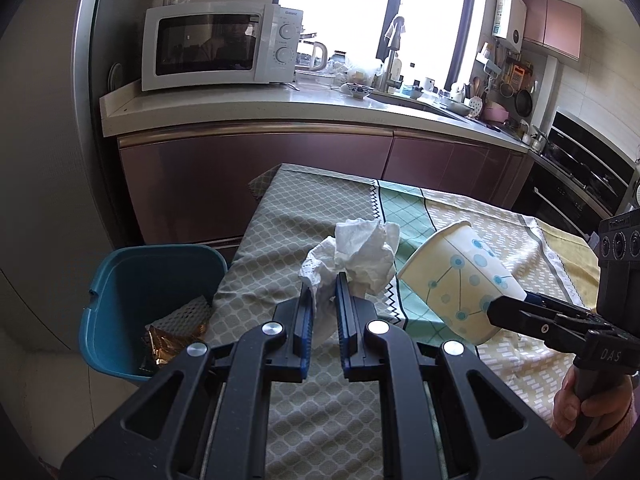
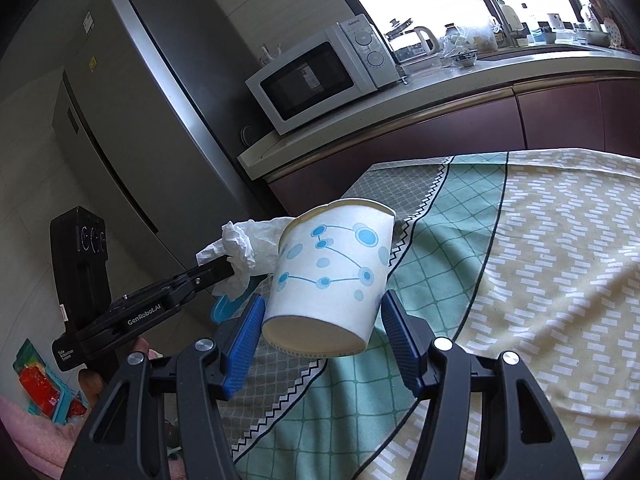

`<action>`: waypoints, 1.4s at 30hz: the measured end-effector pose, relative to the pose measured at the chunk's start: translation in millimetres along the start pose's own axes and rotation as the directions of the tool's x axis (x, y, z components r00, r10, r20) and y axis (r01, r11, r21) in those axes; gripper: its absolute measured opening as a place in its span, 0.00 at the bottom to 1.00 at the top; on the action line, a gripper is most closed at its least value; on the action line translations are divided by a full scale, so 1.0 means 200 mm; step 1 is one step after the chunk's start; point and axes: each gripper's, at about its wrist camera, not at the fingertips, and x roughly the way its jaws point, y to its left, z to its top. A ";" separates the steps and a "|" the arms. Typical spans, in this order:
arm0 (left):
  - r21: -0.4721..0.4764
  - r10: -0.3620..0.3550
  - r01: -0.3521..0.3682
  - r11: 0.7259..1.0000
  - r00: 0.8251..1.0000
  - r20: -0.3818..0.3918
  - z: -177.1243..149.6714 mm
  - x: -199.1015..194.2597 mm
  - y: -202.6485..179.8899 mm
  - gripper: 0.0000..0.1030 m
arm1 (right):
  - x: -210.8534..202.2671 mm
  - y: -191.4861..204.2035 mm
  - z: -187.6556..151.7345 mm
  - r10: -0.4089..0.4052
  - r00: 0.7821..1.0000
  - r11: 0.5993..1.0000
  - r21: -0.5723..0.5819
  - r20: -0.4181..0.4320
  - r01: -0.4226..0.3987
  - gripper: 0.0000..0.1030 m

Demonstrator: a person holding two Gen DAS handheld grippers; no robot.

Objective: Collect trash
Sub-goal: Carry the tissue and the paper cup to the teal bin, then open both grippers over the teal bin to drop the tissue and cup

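Note:
My left gripper point(image 1: 323, 292) is shut on a crumpled white tissue point(image 1: 360, 256) and holds it above the table's left part. It also shows in the right wrist view point(image 2: 244, 246). My right gripper point(image 2: 322, 306) is shut on a paper cup point(image 2: 332, 276) with blue dots, tilted, lifted off the cloth. The cup point(image 1: 456, 276) sits right of the tissue in the left wrist view. A blue trash bin point(image 1: 120, 280) stands on the floor left of the table, with a brown wrapper point(image 1: 172, 340) inside.
The table carries a patterned green and yellow cloth point(image 1: 304, 216). Behind it runs a kitchen counter point(image 1: 240, 108) with a white microwave point(image 1: 216, 46). A grey fridge point(image 2: 132, 92) stands at the left.

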 end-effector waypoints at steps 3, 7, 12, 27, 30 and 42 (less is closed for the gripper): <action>-0.016 0.027 -0.027 1.000 1.000 0.007 0.00 -0.02 0.07 0.11 | 0.06 0.05 0.01 0.020 1.000 1.000 -0.019 -0.021 -0.021 0.56; -0.048 0.068 -0.068 0.997 0.998 0.010 0.00 -0.04 0.18 0.11 | 0.14 0.12 0.03 0.049 0.998 0.998 -0.048 -0.051 -0.051 0.56; -0.084 0.122 -0.122 0.989 0.992 0.004 -0.01 -0.06 0.33 0.11 | 0.24 0.21 0.07 0.081 0.993 0.993 -0.075 -0.089 -0.088 0.56; -0.174 0.229 -0.233 0.957 0.973 -0.043 -0.01 -0.04 0.77 0.12 | 0.61 0.47 0.16 0.142 0.969 0.977 -0.132 -0.200 -0.170 0.56; -0.186 0.241 -0.248 0.951 0.969 -0.064 -0.02 0.01 0.84 0.12 | 0.68 0.50 0.17 0.141 0.967 0.976 -0.132 -0.214 -0.171 0.56; -0.208 0.276 -0.308 0.929 0.946 -0.167 -0.10 0.24 1.01 0.13 | 0.97 0.54 0.18 0.087 0.960 0.984 -0.128 -0.265 -0.124 0.56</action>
